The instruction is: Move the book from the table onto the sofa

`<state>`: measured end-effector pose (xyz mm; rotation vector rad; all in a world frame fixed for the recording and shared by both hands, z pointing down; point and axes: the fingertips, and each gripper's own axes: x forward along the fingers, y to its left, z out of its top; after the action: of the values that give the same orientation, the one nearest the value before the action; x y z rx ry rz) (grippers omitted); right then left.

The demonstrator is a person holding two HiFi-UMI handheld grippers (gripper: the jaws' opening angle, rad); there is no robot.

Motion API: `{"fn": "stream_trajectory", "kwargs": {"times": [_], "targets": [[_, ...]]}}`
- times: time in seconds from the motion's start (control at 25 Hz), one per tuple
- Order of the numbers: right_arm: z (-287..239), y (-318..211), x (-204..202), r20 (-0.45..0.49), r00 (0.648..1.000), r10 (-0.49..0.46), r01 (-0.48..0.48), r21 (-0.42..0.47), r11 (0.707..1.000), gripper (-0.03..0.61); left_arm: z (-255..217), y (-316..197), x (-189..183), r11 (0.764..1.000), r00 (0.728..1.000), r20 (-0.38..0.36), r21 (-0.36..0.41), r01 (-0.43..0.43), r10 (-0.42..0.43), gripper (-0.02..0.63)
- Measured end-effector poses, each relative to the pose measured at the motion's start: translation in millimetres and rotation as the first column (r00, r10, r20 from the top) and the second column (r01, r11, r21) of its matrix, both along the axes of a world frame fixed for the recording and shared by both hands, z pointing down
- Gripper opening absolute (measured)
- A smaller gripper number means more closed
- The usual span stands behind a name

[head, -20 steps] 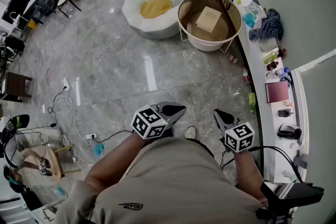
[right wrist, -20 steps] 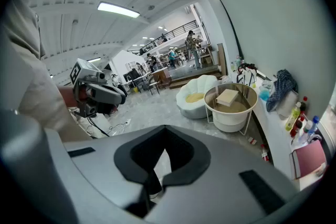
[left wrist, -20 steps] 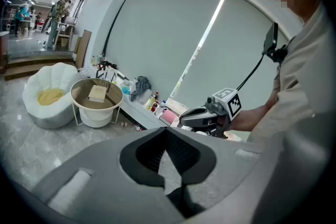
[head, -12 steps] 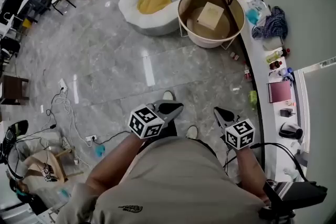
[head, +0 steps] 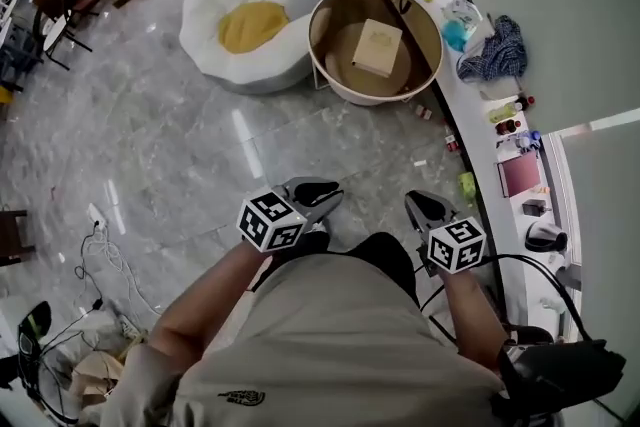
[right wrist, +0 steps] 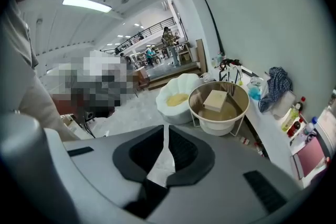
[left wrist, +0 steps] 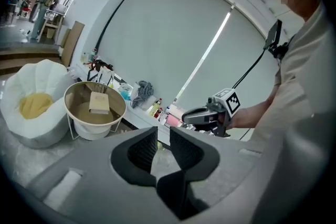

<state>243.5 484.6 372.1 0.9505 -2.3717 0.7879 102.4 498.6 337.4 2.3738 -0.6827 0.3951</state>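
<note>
A tan book point(head: 378, 47) lies flat inside the round rimmed table point(head: 322, 3); it also shows in the left gripper view point(left wrist: 98, 103) and the right gripper view point(right wrist: 215, 99). The white sofa point(head: 215, 65) with a yellow cushion point(head: 247, 24) stands just left of the table. My left gripper point(head: 318, 190) and right gripper point(head: 425, 205) are held in front of the person's body, well short of the table, both pointing towards it. The left gripper's jaws point(left wrist: 163, 136) stand a little apart with nothing between them. The right gripper's jaws point(right wrist: 166, 131) are nearly together and hold nothing.
A long white counter point(head: 480, 130) runs along the wall on the right, carrying bottles, a blue cloth point(head: 495, 50) and a pink box point(head: 520, 173). Cables point(head: 105, 255) trail over the grey floor at the lower left. Chairs and desks stand at the far left.
The table, book and sofa have shifted left and nearer in the head view as the person walks on. Both grippers keep the same pose in front of the body.
</note>
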Motion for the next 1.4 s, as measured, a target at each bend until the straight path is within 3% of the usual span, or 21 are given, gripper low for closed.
{"fn": "stream_trajectory", "kwargs": {"times": [0.16,0.4,0.68,0.84,1.04,1.4], "targets": [[-4,-39,-17,-0.004,0.996,0.084,-0.084,0.003,0.996,0.067,4,-46,-28,0.999,1.0,-0.007,-0.019,-0.028,0.028,0.09],[9,-102,-21,0.021,0.987,0.157,-0.156,-0.051,0.986,0.092,15,-108,-41,0.997,0.997,-0.066,-0.066,0.034,-0.038,0.107],[44,-223,-21,0.08,0.982,0.173,-0.164,-0.105,0.981,0.092,44,-213,-42,0.988,0.995,-0.009,-0.12,0.1,-0.102,0.11],[74,-296,-13,0.081,0.983,0.162,-0.149,-0.15,0.977,0.091,61,-277,-24,0.974,0.992,0.022,-0.188,0.123,-0.121,0.11],[120,-369,6,0.093,0.98,0.176,-0.153,-0.215,0.965,0.092,99,-352,12,0.968,0.995,0.063,-0.236,0.09,-0.077,0.116],[208,-442,34,0.089,0.976,0.197,-0.161,-0.314,0.936,0.106,189,-456,44,0.942,0.989,0.137,-0.322,0.093,-0.051,0.128]]}}
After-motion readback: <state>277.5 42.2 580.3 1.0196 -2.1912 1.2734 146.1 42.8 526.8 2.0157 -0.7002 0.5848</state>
